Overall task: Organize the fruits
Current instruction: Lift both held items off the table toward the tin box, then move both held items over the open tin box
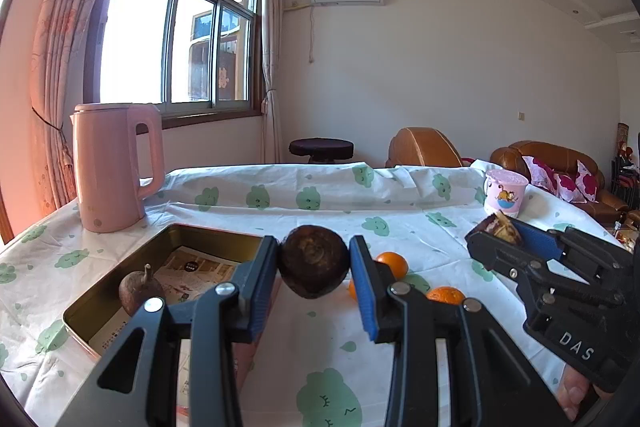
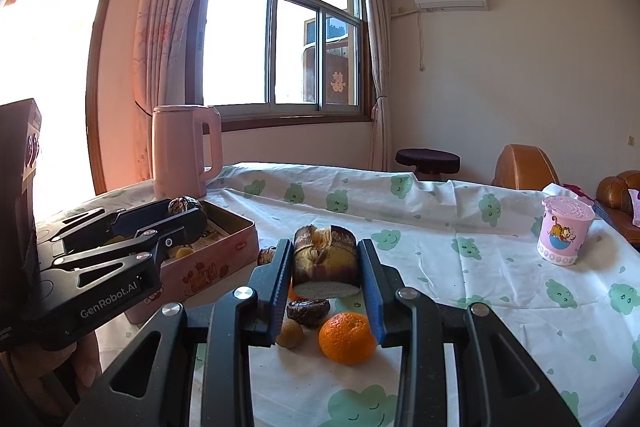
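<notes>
An orange [image 1: 353, 289] shows only as a sliver behind the left gripper's blue finger [image 1: 366, 291]. Printing on the paper [image 1: 192, 269] lining the tin [image 1: 120, 287] is too small to read. A sofa [image 2: 618, 205] is cut off by the right edge.

Counting up now: two grippers in play, the left gripper [image 1: 313, 269] and the right gripper [image 2: 325, 269]. One round dark fruit [image 1: 313, 261] and one cut brown chunk [image 2: 325, 259] up in the air. Oranges, two of them [image 1: 393, 263] [image 1: 445, 295]. One metal tin [image 1: 168, 239], with one stemmed brown fruit [image 1: 140, 291] inside. One pink kettle [image 1: 114, 163], one pink cup [image 1: 505, 193].
</notes>
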Demonstrator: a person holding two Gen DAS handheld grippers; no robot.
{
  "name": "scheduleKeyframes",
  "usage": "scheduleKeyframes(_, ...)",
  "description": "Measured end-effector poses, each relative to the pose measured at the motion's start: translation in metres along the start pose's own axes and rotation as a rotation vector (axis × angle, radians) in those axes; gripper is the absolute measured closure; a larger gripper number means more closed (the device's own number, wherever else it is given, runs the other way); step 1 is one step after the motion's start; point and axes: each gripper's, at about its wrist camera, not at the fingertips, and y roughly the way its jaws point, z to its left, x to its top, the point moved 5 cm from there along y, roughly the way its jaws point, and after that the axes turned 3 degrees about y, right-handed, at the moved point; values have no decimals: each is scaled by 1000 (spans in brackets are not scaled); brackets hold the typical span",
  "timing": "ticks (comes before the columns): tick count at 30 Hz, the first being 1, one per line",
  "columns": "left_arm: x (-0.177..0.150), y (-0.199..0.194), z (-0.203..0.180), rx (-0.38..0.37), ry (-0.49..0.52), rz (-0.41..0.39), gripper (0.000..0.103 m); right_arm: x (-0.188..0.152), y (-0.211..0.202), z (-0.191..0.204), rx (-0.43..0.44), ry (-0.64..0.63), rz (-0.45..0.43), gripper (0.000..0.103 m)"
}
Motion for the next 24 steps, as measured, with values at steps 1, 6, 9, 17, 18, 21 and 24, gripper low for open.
scheduleKeyframes(1, 0, 1, 1, 0, -5, 5, 65, 0, 0, 0, 0, -2, 1, 68)
scheduleKeyframes(6, -2, 4, 10, 2, -28, 33, 65, 0, 4, 8, 8, -21, 10, 68)
scheduleKeyframes(9, -3, 5, 17, 14, -34, 40, 65, 1, 8, 14, 14, -33, 16, 68)
scheduleKeyframes(17, -5, 9, 44, 46, -69, 75, 65, 1, 21, 35, 54, -61, 40, 68)
scheduleKeyframes(18, -5, 9, 47, 51, -71, 78, 65, 2, 23, 37, 60, -63, 43, 68)
scheduleKeyframes(21, -5, 9, 57, 68, -80, 84, 65, 5, 29, 45, 71, -75, 47, 68)
scheduleKeyframes(24, -5, 10, 67, 89, -90, 97, 65, 8, 34, 52, 87, -83, 51, 68)
